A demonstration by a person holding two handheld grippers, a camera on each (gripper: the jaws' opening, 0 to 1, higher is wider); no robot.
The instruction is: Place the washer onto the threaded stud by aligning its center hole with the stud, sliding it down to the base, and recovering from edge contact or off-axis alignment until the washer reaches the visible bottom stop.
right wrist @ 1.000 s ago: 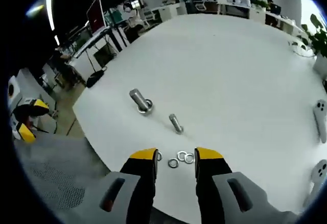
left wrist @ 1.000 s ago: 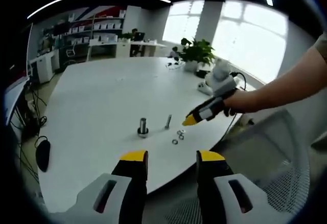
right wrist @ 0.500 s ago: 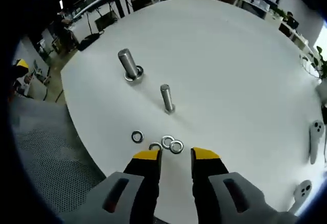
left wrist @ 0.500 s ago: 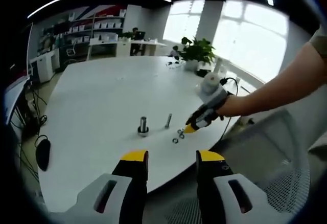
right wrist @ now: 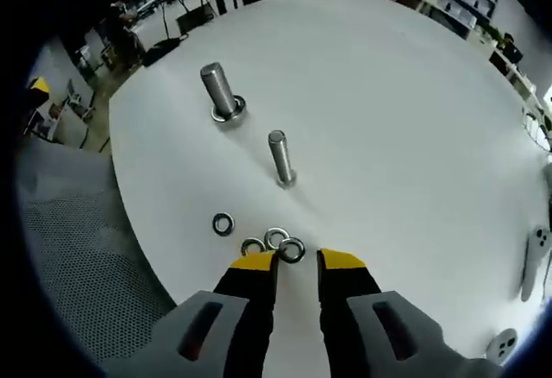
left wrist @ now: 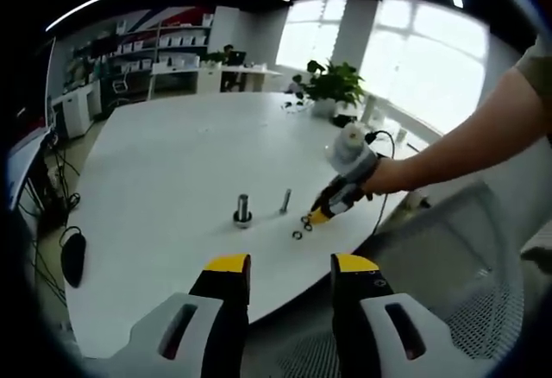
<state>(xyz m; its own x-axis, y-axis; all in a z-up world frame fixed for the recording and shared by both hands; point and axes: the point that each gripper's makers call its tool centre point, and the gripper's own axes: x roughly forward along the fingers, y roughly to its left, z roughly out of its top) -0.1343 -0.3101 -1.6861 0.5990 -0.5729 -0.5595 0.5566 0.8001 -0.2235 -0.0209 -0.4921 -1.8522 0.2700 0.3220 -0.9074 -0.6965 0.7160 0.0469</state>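
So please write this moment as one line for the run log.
step: reaching for washer | right gripper: open, tips at washer cluster | left gripper: open, idle off table edge | thin stud: bare | thick stud: ring at base

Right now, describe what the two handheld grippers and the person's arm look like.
Both grippers have light grey bodies with dark slots and black jaws capped in yellow. The left gripper and the right gripper look alike. In the left gripper view, a black cable trails from the right gripper, and the person's arm ends in a short olive sleeve.
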